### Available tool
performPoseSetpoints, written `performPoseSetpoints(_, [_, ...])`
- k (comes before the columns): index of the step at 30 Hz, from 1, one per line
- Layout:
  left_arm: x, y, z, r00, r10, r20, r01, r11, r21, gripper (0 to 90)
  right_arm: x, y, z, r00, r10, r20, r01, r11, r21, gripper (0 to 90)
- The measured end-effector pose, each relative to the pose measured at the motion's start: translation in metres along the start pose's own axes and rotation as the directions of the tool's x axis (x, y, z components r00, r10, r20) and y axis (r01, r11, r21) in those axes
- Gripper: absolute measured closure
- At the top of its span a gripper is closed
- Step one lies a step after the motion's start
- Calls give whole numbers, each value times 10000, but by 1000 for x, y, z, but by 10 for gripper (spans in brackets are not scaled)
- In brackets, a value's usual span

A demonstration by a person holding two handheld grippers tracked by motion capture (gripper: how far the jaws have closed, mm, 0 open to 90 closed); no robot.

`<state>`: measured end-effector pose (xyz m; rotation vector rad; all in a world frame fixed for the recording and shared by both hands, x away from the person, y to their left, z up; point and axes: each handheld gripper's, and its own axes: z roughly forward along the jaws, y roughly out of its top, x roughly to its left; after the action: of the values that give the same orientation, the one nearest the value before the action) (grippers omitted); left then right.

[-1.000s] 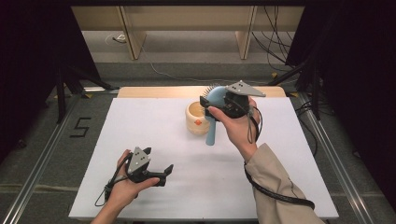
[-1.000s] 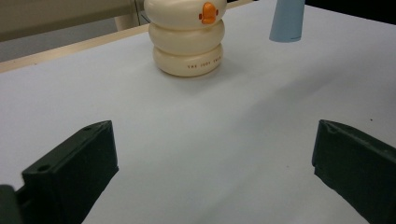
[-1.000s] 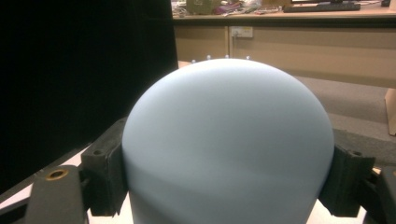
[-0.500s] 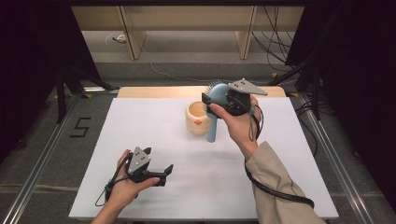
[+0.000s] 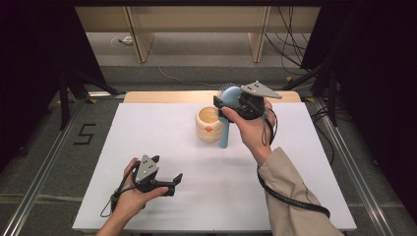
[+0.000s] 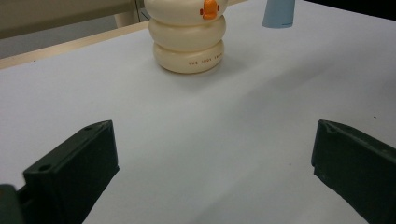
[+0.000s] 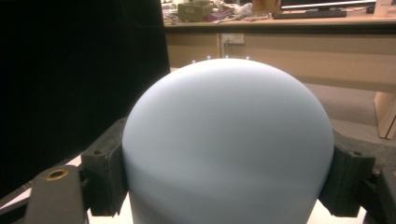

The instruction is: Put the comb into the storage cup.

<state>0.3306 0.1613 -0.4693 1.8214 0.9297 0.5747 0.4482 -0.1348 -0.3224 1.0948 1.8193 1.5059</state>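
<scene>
A light blue hairbrush point(image 5: 224, 132) hangs upright above the table, bristled head up and handle down. My right gripper point(image 5: 225, 101) is shut on its rounded head point(image 7: 229, 144), one jaw on each side. The handle's end point(image 6: 279, 13) hovers just right of a cream ringed cup point(image 5: 209, 125) with an orange beak mark point(image 6: 209, 8); I cannot tell whether they touch. My left gripper point(image 5: 173, 183) rests low at the table's front left, held in a hand. It is open point(image 6: 215, 172) with nothing between the jaws, and it points toward the cup point(image 6: 189, 42).
The white table top point(image 5: 147, 142) has a wooden strip point(image 5: 162, 97) along its far edge. A black cable point(image 5: 290, 196) trails from the right sleeve. Metal rails and a floor mark "5" point(image 5: 84, 133) lie to the left, wooden furniture legs point(image 5: 140, 39) behind.
</scene>
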Motion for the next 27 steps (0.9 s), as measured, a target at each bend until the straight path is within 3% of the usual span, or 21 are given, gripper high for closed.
performPoseSetpoints(27, [1,0,1,10000,-37,33,37,10000,-54,0,-4,9,6,9999,-30,150,37,9987,-506,204])
